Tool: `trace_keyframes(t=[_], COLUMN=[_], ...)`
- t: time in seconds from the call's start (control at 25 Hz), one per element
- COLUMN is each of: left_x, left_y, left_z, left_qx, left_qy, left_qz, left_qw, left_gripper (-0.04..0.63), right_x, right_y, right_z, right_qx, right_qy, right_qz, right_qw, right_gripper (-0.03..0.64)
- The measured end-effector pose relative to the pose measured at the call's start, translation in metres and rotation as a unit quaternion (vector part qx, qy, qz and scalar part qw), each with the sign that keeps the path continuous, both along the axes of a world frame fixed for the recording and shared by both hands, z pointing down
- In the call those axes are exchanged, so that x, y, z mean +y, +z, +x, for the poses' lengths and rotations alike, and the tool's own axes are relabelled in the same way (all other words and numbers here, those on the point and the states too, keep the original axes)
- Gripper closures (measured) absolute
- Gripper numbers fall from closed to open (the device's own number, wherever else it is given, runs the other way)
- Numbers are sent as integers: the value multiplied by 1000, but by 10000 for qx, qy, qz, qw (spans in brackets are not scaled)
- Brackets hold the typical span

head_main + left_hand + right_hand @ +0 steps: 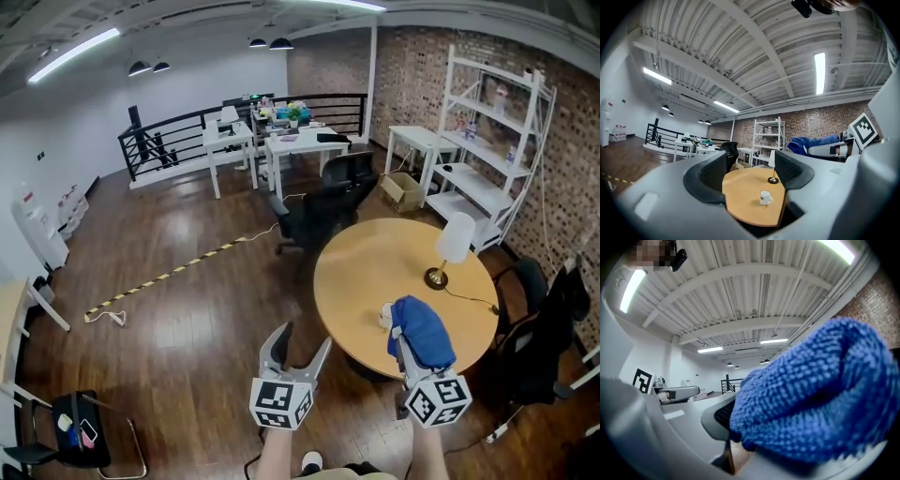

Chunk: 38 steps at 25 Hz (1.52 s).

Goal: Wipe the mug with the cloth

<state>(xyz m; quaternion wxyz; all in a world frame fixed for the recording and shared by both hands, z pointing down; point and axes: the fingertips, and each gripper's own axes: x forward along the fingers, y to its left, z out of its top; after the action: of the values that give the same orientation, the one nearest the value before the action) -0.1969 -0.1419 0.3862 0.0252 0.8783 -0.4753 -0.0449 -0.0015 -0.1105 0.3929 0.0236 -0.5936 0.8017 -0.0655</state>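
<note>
1. Clamping the blue cloth [422, 330], the right gripper [403, 349] held it bunched over its jaws, ready for wiping.
2. The left gripper [306, 336] had its jaws apart and empty, probably to take the white mug [765, 198].
3. That mug sat on the round table [375, 262], ahead of both grippers.

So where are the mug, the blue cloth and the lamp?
mug [765, 197]: left gripper view, its white body.
blue cloth [422, 330]: head view, middle of the bunched fabric.
lamp [457, 236]: head view, its white shade.
</note>
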Motion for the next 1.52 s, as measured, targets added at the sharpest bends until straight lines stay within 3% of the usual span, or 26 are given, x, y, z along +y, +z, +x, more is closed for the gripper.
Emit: trace_keyframes(t=[0.16,0.44,0.6,0.76,1.16,1.32,1.52], left_x=[-22,-60,-84,-116,-221,-246,-262], left_y=[6,17,23,27,24,28,51], left_z=[23,78,122,177,288,315,329], left_qx=[68,11,-217,-432,-611,-669,-425], left_qy=[382,946,1256,1488,1440,1349,1223], left_qz=[-31,-116,-64,45,-59,-107,-420], left_qw=[9992,9954,9918,9879,9877,9885,9907], left_gripper=[296,295,295,296,296,296,301], right_x=[-8,-22,-45,-82,-196,-221,-240], right_y=[-6,9,25,41,53,59,81], right_z=[29,68,92,112,202,227,244], right_qx=[117,117,3,-51,-224,-309,-305], right_qy=[486,863,959,749,356,246,33], right_qz=[33,-92,-191,-269,-463,-513,-673], right_qw=[9987,9962,9952,9968,9980,9979,9973], right_gripper=[543,543,543,543,543,543,543])
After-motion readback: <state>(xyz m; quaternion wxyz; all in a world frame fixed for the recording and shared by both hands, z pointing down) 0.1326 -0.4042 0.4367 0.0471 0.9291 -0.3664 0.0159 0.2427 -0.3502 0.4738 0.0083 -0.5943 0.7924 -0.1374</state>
